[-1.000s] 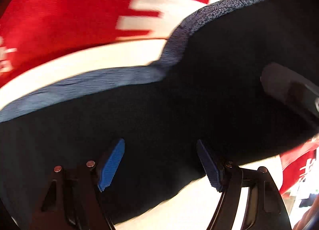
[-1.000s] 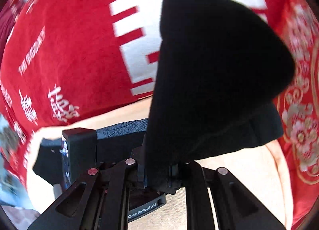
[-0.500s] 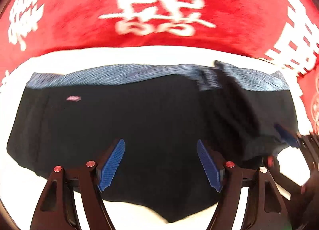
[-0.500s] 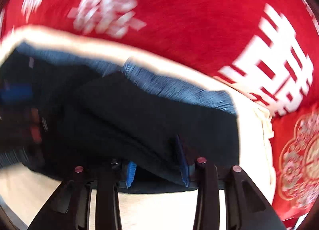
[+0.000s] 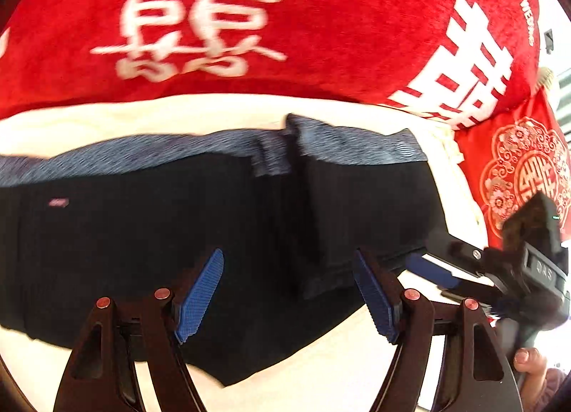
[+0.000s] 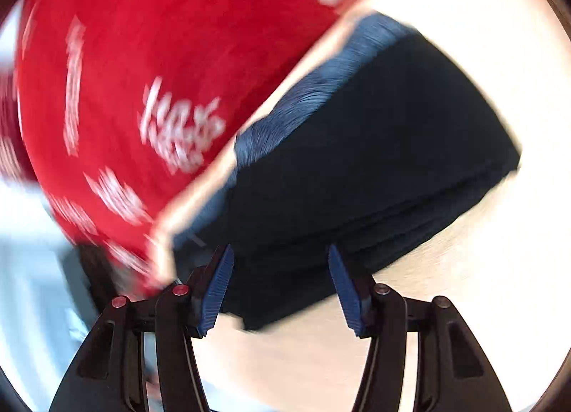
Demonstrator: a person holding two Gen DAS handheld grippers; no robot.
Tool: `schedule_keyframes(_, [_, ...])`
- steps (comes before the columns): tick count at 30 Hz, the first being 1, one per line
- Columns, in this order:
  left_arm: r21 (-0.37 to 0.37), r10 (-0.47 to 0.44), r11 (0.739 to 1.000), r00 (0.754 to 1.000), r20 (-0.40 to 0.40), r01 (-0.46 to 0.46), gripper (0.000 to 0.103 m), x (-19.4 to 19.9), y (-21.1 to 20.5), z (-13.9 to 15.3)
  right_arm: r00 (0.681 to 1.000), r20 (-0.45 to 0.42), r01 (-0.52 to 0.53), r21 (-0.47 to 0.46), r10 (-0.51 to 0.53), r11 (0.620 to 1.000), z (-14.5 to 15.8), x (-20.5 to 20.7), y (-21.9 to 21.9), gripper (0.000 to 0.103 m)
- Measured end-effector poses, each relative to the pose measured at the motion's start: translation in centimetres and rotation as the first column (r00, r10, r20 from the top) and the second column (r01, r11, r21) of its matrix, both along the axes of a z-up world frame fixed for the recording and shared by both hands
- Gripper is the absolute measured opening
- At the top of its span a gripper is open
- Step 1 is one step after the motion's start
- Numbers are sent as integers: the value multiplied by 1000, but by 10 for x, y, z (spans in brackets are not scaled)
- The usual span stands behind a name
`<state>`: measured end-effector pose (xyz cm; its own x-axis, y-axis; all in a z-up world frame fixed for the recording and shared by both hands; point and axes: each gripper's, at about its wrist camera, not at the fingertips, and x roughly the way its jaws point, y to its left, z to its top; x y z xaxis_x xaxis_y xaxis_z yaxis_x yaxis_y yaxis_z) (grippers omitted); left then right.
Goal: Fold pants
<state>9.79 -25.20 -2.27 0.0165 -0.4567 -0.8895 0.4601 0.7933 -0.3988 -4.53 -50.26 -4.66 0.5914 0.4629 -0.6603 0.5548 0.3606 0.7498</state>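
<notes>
The black pants (image 5: 150, 240) with a blue-grey waistband (image 5: 342, 147) lie folded on a cream surface (image 5: 200, 115). A folded-over flap lies on their right part. My left gripper (image 5: 289, 287) is open and empty just above the pants' near edge. My right gripper (image 6: 282, 287) is open and empty at the near edge of the folded pants (image 6: 374, 162). It also shows in the left wrist view (image 5: 431, 271) at the pants' right edge, pads apart.
A red cloth with white characters (image 5: 249, 19) covers the far side; it also shows in the right wrist view (image 6: 142, 90). A red patterned cloth (image 5: 517, 176) lies at the right. The person's fingers (image 5: 531, 362) hold the right gripper.
The right gripper laid down the lifted pant fabric, opened and let go, then swung to the right edge. The left gripper drew back, staying open. The pants now lie flat.
</notes>
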Motion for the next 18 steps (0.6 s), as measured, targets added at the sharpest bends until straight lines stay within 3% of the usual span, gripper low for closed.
schedule_keyframes(3, [-13, -23, 1000, 999, -41, 22, 76, 2, -11, -4, 1000, -13, 26, 65, -25, 998, -14, 1, 1, 59])
schedule_keyframes(5, [-11, -35, 999, 997, -75, 34, 76, 11, -41, -21, 999, -27, 48, 94, -46, 994, -23, 0, 2, 58])
schedule_keyframes(9, [0, -41, 999, 992, -115, 41, 76, 11, -63, -38, 993, -39, 116, 157, -112, 981, -42, -1, 0, 57])
schedule_keyframes(12, [8, -39, 999, 992, -119, 40, 75, 8, -71, -44, 994, -36, 107, 181, -102, 978, -49, 6, -2, 5])
schedule_keyframes(18, [-33, -56, 998, 997, -52, 54, 75, -12, -59, -11, 999, 37, -35, 100, 32, 994, -17, 6, -1, 5])
